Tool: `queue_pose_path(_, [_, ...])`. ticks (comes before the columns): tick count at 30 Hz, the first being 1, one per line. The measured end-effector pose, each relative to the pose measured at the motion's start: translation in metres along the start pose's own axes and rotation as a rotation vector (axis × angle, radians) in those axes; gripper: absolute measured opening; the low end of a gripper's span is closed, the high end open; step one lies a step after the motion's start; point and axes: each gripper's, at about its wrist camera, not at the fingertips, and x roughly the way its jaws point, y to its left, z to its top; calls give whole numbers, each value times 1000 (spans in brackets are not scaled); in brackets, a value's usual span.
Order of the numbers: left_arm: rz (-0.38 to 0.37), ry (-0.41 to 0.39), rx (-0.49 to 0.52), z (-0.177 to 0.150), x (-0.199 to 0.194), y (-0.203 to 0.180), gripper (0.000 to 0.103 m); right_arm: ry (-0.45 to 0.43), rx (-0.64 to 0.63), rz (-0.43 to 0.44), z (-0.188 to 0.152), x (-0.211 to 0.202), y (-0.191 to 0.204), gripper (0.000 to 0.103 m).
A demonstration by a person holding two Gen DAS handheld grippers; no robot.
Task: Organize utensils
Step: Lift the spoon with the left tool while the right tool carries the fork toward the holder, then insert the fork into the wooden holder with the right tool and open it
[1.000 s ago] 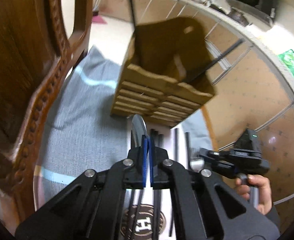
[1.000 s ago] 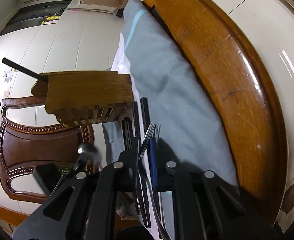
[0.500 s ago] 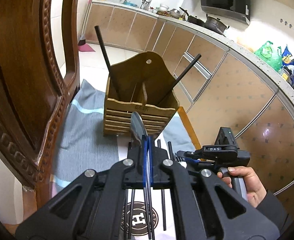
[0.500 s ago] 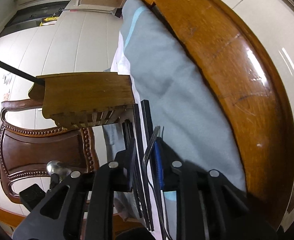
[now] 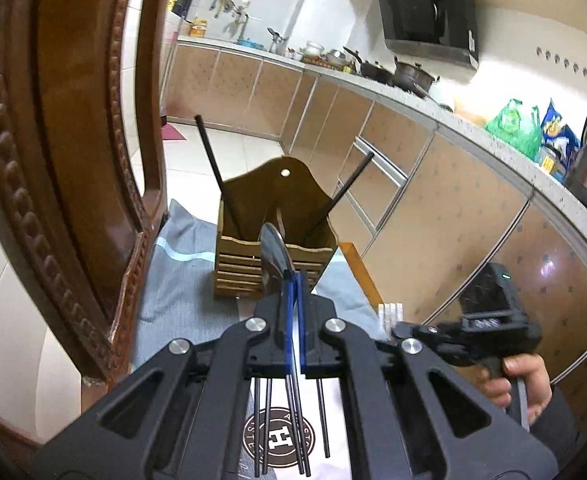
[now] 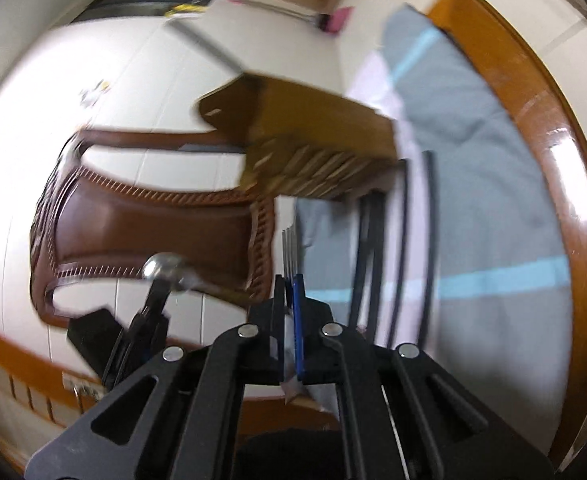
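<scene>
My left gripper [image 5: 293, 280] is shut on a metal spoon [image 5: 272, 252], bowl forward, held above the table in front of the wooden utensil holder [image 5: 271, 256]. The holder has two black chopsticks [image 5: 217, 176] standing in it. My right gripper [image 6: 289, 284] is shut on a metal fork [image 6: 290, 256], tines forward, lifted off the table. The right gripper also shows at the right of the left wrist view [image 5: 397, 330]. The spoon [image 6: 161, 270] and left gripper show at the lower left of the right wrist view. Several black chopsticks [image 6: 429, 240] lie on the mat.
A grey cloth [image 5: 173, 300] with a light blue stripe covers the wooden table [image 6: 573, 160]. A white mat with a round logo [image 5: 279, 436] lies under the chopsticks. A carved wooden chair [image 5: 73, 160] stands close at the left. Kitchen cabinets [image 5: 413, 200] run behind.
Both grippers have risen from the table. The right gripper lifted the fork off the mat and swung left; its view is blurred. The left gripper tilted up with the spoon.
</scene>
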Motion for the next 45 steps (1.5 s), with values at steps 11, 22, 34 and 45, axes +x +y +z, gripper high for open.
queue_pose_path(11, [13, -85, 1, -15, -42, -3, 1, -202, -430, -256, -60, -25, 85, 2])
queue_pose_path(22, [54, -99, 44, -27, -52, -9, 2, -416, -681, -410, -111, -25, 140, 2])
queue_pose_path(34, [40, -94, 40, -23, -46, -6, 2, -423, -601, -347, -90, -29, 162, 2])
queue_pose_path(45, [41, -98, -7, -17, -40, 9, 2, -599, -611, -310, 1, 1, 226, 2])
